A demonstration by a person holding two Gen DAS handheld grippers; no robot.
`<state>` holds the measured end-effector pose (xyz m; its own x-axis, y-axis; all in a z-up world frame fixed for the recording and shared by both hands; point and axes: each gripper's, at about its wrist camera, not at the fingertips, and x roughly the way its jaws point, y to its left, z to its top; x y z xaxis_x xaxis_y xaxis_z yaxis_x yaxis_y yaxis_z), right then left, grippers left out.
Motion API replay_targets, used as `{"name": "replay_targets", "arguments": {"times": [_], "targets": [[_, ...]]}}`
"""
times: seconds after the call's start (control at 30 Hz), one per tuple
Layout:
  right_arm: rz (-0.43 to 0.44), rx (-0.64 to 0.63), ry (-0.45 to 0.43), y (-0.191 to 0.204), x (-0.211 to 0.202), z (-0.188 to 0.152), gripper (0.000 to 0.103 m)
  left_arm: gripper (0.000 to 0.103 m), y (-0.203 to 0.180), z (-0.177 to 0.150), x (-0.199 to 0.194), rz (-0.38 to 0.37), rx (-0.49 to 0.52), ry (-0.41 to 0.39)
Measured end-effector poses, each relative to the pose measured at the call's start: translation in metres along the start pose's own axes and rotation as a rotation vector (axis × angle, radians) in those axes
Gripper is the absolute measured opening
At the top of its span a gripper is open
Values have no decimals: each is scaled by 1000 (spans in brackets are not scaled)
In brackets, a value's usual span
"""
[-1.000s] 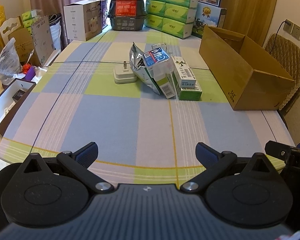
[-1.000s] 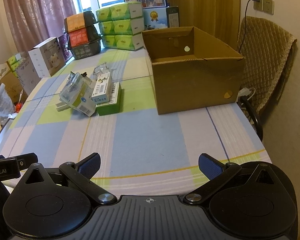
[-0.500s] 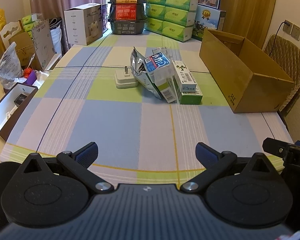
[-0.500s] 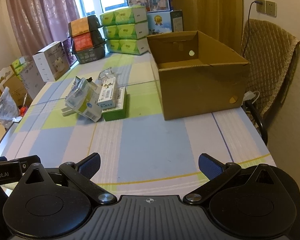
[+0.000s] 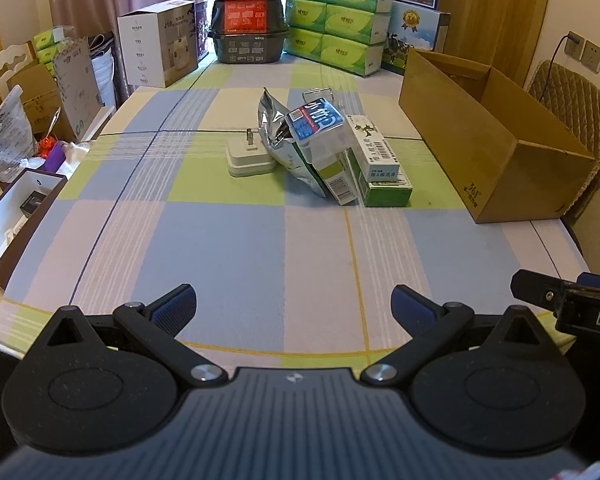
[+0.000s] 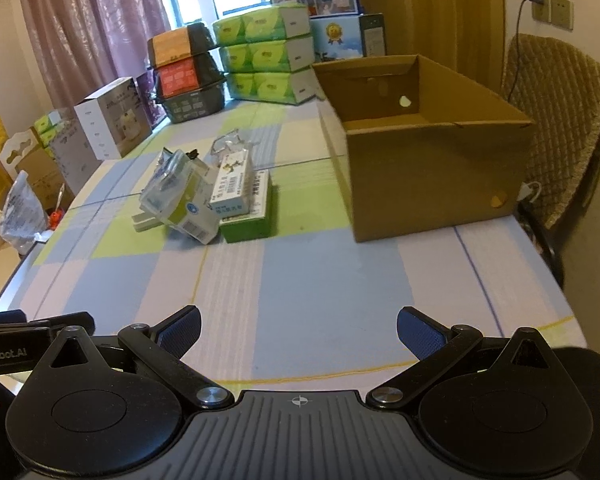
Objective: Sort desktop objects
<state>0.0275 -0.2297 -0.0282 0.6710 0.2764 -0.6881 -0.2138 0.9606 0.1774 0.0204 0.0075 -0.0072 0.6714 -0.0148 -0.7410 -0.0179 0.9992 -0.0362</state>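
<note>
A small pile lies mid-table: a white charger plug (image 5: 249, 155), a torn silver foil pouch (image 5: 278, 132), a blue-and-white packet (image 5: 315, 122) leaning on a white-green carton, a white medicine box (image 5: 374, 148) atop a green box (image 5: 386, 190). The same pile (image 6: 216, 196) shows in the right wrist view, left of an open, empty cardboard box (image 6: 428, 184). My left gripper (image 5: 294, 306) hovers open over the table's near edge, well short of the pile. My right gripper (image 6: 298, 330) is open too, holding nothing, beside the left one.
Green tissue packs (image 5: 338, 20), stacked black containers (image 5: 250, 16) and a white carton (image 5: 160, 42) line the far end of the checked tablecloth (image 5: 220, 248). A padded chair (image 6: 560, 120) stands right of the cardboard box. An open tray (image 5: 16, 216) and bags sit off the left edge.
Both grippers have risen and pulled back a little, so the pile and the cardboard box sit lower and farther in view. Both stay open; nothing on the table has moved.
</note>
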Motion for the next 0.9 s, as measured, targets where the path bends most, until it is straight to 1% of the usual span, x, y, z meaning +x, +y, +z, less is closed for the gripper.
{"name": "replay_targets", "arguments": {"times": [0.23,0.33,0.43,0.63,0.8,0.87,0.9], "targets": [[21,-46,-16,14,25,13,101,102,15,20,23,-3,-11,1],[48,-62,-35,20,36,21,101,102,23,31,35,1,-9,0],[41,-84,-28,27,52,29,101,102,32,42,45,-2,-24,-2],[50,-150,-67,40,80,41,101,101,40,72,62,-49,-55,-31],[60,-199,-92,45,105,52,101,101,36,94,80,-63,-52,-56],[61,-216,-101,46,115,57,97,101,34,102,88,-63,-51,-59],[62,-231,-102,46,121,59,89,101,33,106,92,-65,-52,-61]]}}
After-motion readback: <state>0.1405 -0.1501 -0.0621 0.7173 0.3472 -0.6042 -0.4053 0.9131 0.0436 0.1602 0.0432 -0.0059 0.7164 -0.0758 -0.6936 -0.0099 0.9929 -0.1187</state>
